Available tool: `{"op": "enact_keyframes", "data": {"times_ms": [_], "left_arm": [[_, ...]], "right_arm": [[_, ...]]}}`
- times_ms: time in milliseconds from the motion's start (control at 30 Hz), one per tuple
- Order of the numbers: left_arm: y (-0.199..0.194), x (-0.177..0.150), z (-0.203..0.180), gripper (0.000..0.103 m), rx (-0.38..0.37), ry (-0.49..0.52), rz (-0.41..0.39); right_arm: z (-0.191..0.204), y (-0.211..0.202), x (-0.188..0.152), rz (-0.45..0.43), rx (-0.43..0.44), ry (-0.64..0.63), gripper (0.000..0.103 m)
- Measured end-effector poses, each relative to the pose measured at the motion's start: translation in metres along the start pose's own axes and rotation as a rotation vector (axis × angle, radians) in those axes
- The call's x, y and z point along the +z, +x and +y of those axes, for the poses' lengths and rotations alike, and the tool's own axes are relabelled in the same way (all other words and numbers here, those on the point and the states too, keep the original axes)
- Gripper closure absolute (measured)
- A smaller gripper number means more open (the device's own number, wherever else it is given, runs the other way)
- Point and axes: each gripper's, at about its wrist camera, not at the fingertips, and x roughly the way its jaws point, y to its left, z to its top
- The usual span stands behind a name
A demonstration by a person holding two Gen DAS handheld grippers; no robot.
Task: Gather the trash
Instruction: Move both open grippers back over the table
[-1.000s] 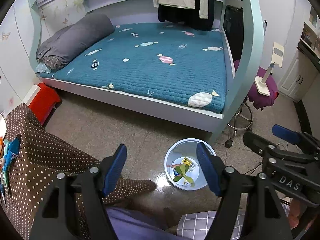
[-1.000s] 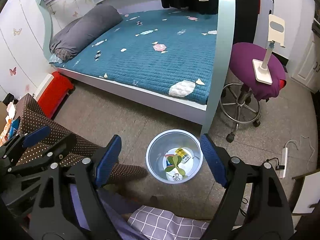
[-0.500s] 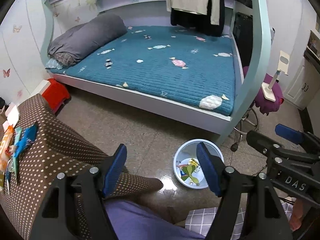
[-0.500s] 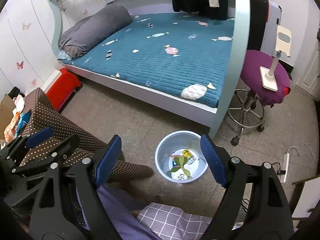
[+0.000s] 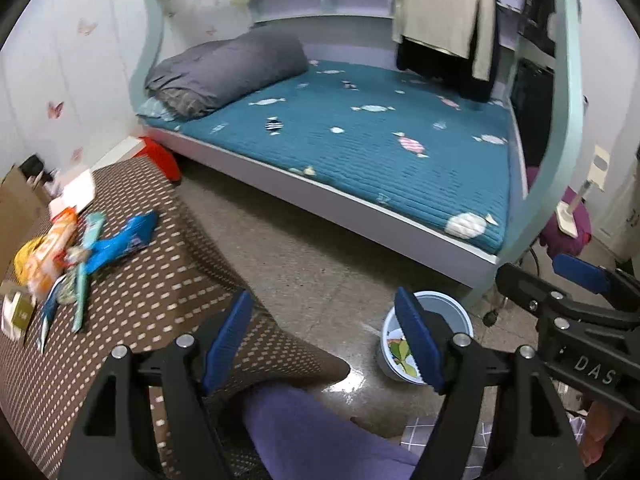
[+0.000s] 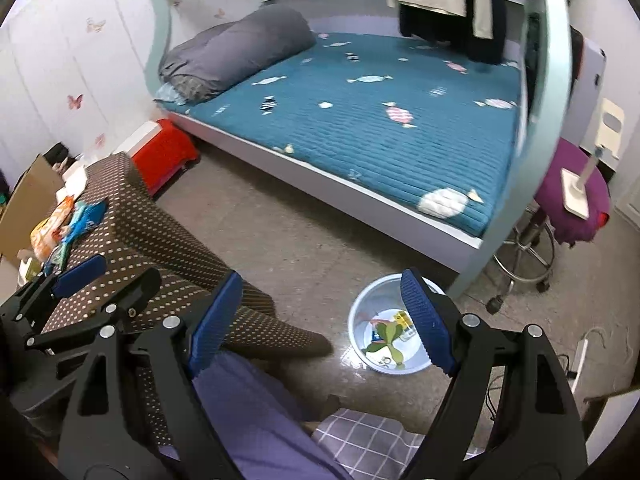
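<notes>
Several snack wrappers (image 5: 80, 248) lie in a loose pile on the left part of a table with a brown dotted cloth (image 5: 152, 280); they also show in the right wrist view (image 6: 68, 228). A pale blue bin (image 6: 384, 332) stands on the floor and holds wrappers and a green leaf; it also shows in the left wrist view (image 5: 428, 336). My left gripper (image 5: 324, 340) is open and empty, above the table's near corner. My right gripper (image 6: 320, 320) is open and empty, between the table and the bin.
A bed with a teal mattress (image 5: 380, 144) fills the back. A red box (image 6: 164, 156) sits by the bed's corner. A purple stool (image 6: 568, 204) with a white stand is at the right. A power strip (image 6: 580, 356) lies on the floor.
Both grippers have swung left, from over the bin toward the table. The wrappers on the cloth have come into view. Both stay open and empty.
</notes>
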Motion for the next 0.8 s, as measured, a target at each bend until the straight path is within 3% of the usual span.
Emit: {"op": "enact_keyframes", "data": {"times_ms": [700, 800], "left_arm": [[-0.038, -0.025, 0.126, 0.027, 0.198, -0.188, -0.041], [-0.041, -0.029, 0.142, 0.022, 0.208, -0.197, -0.043]], "right_arm": [[0.134, 0.015, 0.010, 0.032, 0.201, -0.202, 0.023], [0.154, 0.018, 0.011, 0.041, 0.230, -0.226, 0.023]]}}
